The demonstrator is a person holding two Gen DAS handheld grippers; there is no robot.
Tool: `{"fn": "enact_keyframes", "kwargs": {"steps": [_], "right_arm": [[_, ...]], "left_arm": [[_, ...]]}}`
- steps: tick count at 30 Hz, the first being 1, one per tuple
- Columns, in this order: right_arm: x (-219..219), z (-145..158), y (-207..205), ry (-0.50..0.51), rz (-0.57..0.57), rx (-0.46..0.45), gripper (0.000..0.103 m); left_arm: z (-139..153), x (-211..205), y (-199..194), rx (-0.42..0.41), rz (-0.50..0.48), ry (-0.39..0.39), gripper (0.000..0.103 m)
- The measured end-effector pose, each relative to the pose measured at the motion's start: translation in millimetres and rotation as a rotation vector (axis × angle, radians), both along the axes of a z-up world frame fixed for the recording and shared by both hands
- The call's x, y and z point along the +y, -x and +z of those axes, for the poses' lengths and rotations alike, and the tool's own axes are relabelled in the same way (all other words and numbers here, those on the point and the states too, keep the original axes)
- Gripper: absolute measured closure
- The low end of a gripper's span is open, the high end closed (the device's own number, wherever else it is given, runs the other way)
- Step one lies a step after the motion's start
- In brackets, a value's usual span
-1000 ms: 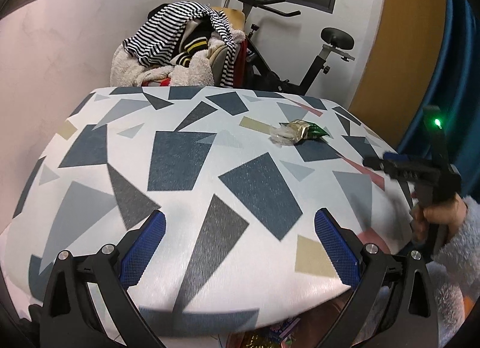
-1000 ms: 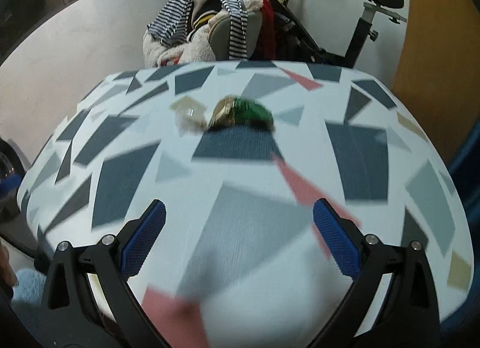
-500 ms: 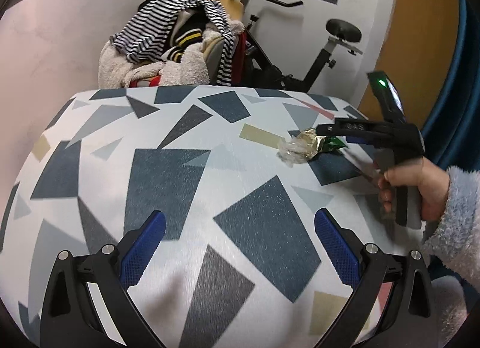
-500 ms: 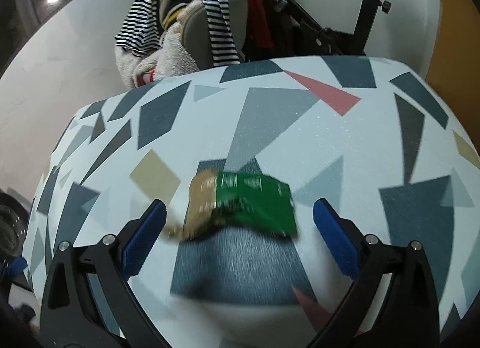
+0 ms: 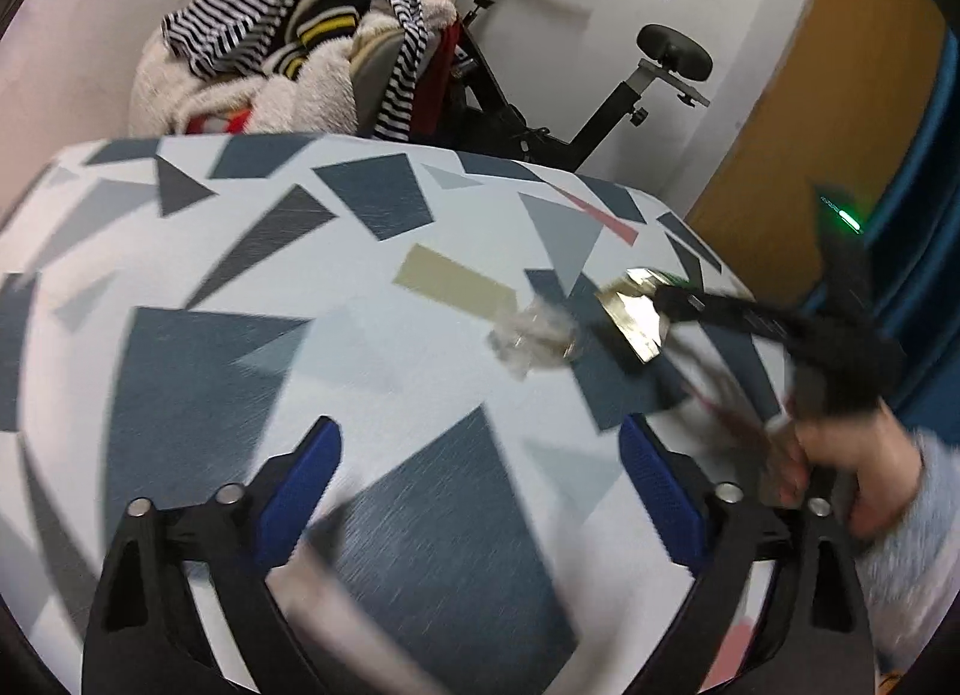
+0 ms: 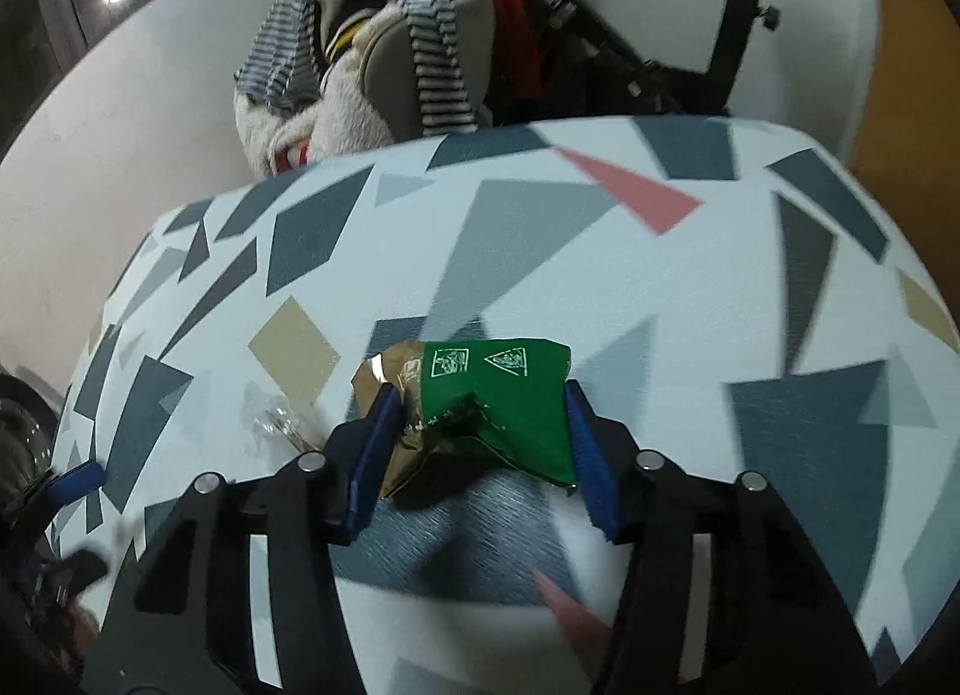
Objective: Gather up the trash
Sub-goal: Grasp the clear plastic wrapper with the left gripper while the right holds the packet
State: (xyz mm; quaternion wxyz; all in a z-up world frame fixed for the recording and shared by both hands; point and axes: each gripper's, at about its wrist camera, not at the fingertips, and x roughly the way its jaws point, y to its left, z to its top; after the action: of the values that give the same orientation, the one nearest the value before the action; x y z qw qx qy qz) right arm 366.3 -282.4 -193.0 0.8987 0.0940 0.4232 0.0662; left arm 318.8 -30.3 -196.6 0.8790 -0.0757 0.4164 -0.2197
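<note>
Two pieces of trash sit right of centre on the patterned table (image 6: 690, 299): right gripper (image 6: 477, 443), jaws just closing, pinches the green-gold wrapper (image 6: 492, 395) by crumpled edges, so foil may slip; left gripper (image 5: 480, 491), fingers apart and empty, could brush the clear wrapper (image 5: 531, 335) away.

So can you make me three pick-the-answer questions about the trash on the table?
1. Where is the green wrapper?
A. between the right gripper's blue fingers
B. on the exercise bike
C. on the floor

2. What colour is the wrapper's inside?
A. red
B. gold
C. purple

3. What is the left gripper doing?
A. squeezing the clear plastic scrap
B. holding a cup
C. open, with nothing in it

Answers: 1 A, both blue fingers press its sides. 2 B, shiny gold shows at its torn end. 3 C, only patterned tablecloth shows between its fingers.
</note>
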Motion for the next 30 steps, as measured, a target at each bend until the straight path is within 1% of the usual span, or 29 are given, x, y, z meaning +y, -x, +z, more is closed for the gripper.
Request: {"fn": "enact_keyframes", "kwargs": {"steps": [1,4,5,8,10,12,13,14,15,17,19,21,24,30], "right_arm": [[-5,2,7,-0.009,-0.012,-0.009,0.048],[-22,5,29,-0.054,-0.057,-0.033,0.049],[-22,5,31,-0.056,-0.061,-0.037,0.05],[-31,10,43,-0.07,-0.074,-0.056,0.051],[-37,13,50,-0.078,-0.078,-0.064,0.051],[-41,17,58,-0.09,-0.087,-0.076,0.052],[-43,19,63,-0.098,-0.09,-0.081,0.052],[-44,19,66,-0.102,-0.092,-0.083,0.052],[-45,20,69,-0.104,-0.093,-0.085,0.052],[-45,22,76,-0.099,-0.091,-0.089,0.053],[-43,25,84,-0.086,-0.083,-0.095,0.054],[-43,26,90,-0.095,-0.081,-0.096,0.054],[-41,27,98,-0.113,-0.068,-0.096,0.055],[-31,33,117,-0.11,-0.042,-0.102,0.057]], "left_arm": [[-2,-6,-7,0.01,-0.002,0.013,0.024],[-7,-24,-32,0.043,0.019,0.038,0.029],[-9,-31,-43,0.062,0.031,0.056,0.032],[-15,-46,-60,0.088,0.042,0.071,0.033],[-18,-58,-69,0.092,0.028,0.047,0.033],[-24,-70,-76,0.099,0.024,0.003,0.033],[-27,-76,-78,0.104,0.022,-0.028,0.039],[-30,-79,-80,0.108,0.018,-0.051,0.059],[-32,-84,-80,0.112,0.016,-0.096,0.062],[-29,-88,-73,0.088,0.014,-0.143,0.065],[-27,-88,-66,0.084,-0.005,-0.158,0.066],[-22,-88,-57,0.067,-0.022,-0.18,0.066],[-11,-82,-43,0.048,-0.029,-0.184,0.066],[13,-69,-8,0.012,-0.048,-0.191,0.066]]}}
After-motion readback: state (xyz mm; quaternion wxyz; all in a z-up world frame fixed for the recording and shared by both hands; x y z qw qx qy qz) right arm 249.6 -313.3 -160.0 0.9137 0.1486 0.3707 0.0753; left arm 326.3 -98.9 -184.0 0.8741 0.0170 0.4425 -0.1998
